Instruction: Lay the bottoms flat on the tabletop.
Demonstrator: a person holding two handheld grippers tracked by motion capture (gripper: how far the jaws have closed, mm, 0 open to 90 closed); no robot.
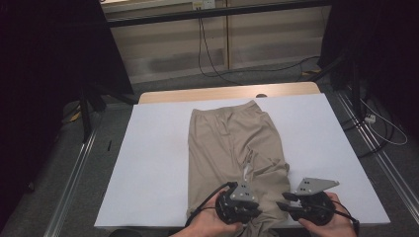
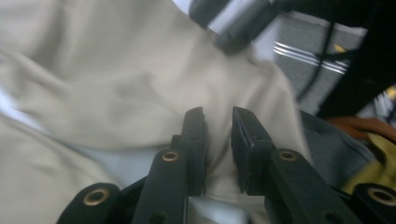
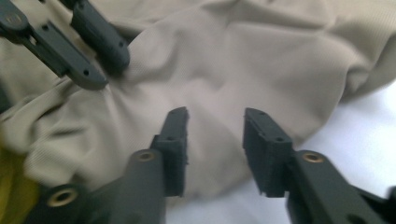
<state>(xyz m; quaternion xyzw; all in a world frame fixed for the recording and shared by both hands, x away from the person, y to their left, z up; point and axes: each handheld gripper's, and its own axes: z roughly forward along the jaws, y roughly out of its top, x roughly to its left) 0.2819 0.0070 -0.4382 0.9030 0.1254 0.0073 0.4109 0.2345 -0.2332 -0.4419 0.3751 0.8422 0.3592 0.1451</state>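
High view: beige trousers lie lengthwise on the white table, both grippers' fingers parted and empty over the bunched near end — left gripper, right gripper — soft, light cloth probably best pinched at hems.

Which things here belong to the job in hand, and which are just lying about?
In the job: beige trousers; left gripper; right gripper; white table top.
Lying about: black cables on the floor; black stand at the left.
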